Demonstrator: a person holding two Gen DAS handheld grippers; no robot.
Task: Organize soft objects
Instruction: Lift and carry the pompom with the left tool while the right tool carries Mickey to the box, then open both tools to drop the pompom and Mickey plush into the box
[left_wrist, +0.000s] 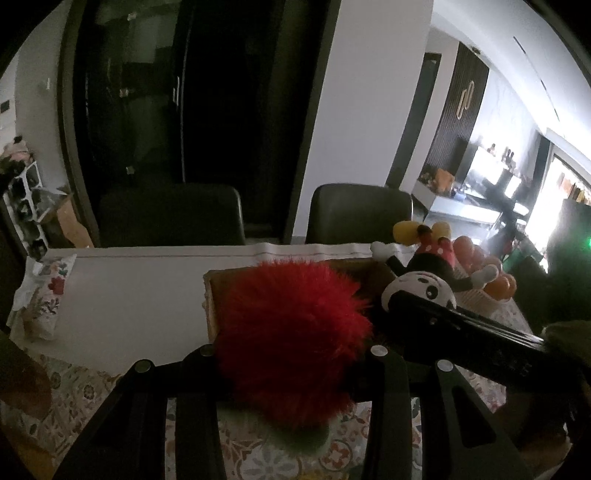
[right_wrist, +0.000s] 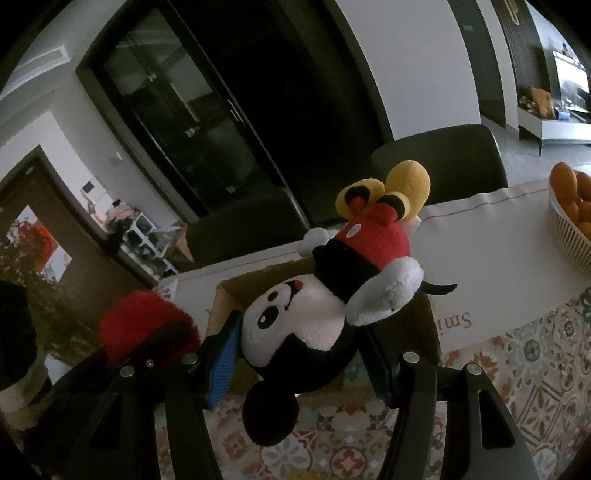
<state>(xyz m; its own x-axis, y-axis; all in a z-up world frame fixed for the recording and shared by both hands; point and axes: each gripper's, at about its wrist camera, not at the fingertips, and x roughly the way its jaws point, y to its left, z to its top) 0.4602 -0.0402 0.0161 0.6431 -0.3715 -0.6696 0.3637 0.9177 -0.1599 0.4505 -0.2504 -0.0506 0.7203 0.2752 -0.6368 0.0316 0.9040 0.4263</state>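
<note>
My left gripper is shut on a fluffy red pom-pom toy and holds it above the near edge of an open cardboard box. My right gripper is shut on the head of a Mickey Mouse plush, which hangs upside down with its yellow shoes up, over the same box. The plush also shows in the left wrist view, and the red toy in the right wrist view. The box's inside is mostly hidden.
The box stands on a table with a patterned cloth and a white runner. A white basket of oranges sits at the right. A floral pouch lies at the left. Two dark chairs stand behind the table.
</note>
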